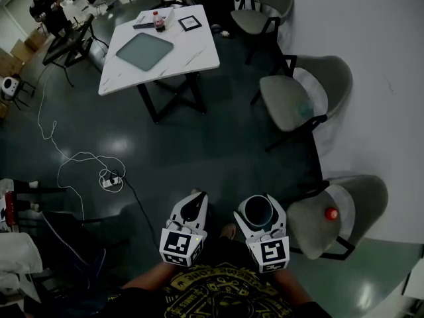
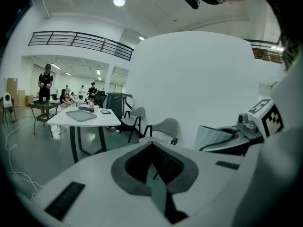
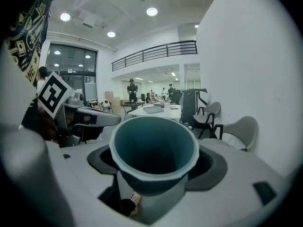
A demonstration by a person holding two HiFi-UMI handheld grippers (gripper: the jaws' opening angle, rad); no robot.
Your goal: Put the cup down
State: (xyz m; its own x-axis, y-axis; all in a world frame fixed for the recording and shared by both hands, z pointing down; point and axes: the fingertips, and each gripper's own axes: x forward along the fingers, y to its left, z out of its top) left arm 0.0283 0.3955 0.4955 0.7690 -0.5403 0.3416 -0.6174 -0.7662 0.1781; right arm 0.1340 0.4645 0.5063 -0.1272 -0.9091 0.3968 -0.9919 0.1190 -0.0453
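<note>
Your right claw [image 1: 258, 209] is clamped wide around the body of the cup [image 3: 152, 148] and holds it mouth-up, which I judge is to keep it steady for the carry. The cup sits squarely between the jaws with its rim above them, in the air over the floor. Your left claw [image 2: 151, 150] is pinched together on nothing just beside it, and the table [image 1: 192, 52], the likely place to set the cup, stands well ahead.

White grippers [image 1: 197, 197] [image 1: 257, 207], black yellow-printed shirt [image 1: 218, 295]
</note>
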